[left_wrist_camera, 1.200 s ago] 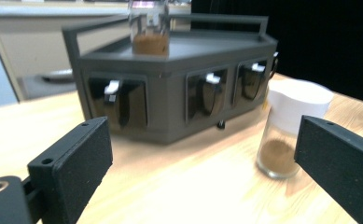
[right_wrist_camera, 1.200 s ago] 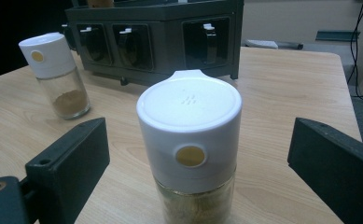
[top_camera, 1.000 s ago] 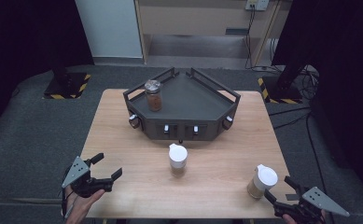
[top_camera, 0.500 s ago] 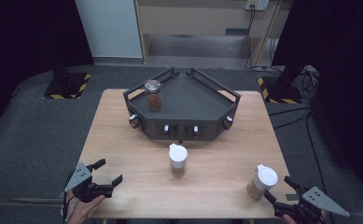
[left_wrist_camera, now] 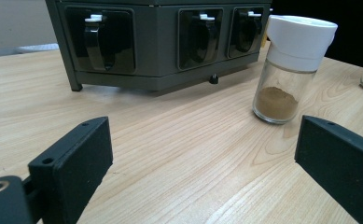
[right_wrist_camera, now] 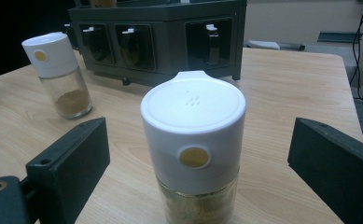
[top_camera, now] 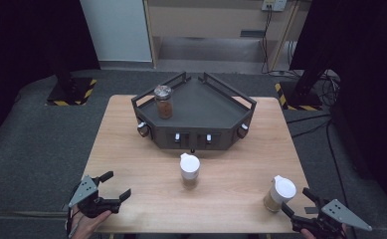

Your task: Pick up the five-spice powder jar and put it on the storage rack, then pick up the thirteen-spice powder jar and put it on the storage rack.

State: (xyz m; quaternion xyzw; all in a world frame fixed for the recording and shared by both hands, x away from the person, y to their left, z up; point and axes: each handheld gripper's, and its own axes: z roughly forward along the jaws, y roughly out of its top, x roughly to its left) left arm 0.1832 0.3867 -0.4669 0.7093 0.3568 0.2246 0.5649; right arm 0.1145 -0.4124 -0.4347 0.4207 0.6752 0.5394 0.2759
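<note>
**Two open grippers at the near table edge, spice jars ahead**

Left gripper (top_camera: 110, 190) at the near-left corner of the wooden table (top_camera: 131, 149), jaws spread wide, holding nothing. Right gripper (top_camera: 300, 205) at the near-right corner, jaws equally wide and empty, flanking but not touching a white-capped spice jar (right_wrist_camera: 193, 154) just ahead of them — partly filled with tan powder. A second white-capped spice jar (top_camera: 189, 170) upright at table centre, just near of a dark angular spice rack (top_camera: 196, 117). On the rack's top deck, far left, a third jar (top_camera: 163, 101) with a clear lid and brown contents.

Likely hazards: a tall, narrow jar tipped over by one jaw meeting it first — cause, an off-centre closing; a grip on the smooth cap rather than the glass, letting the jar slip or the cap pull off.
</note>
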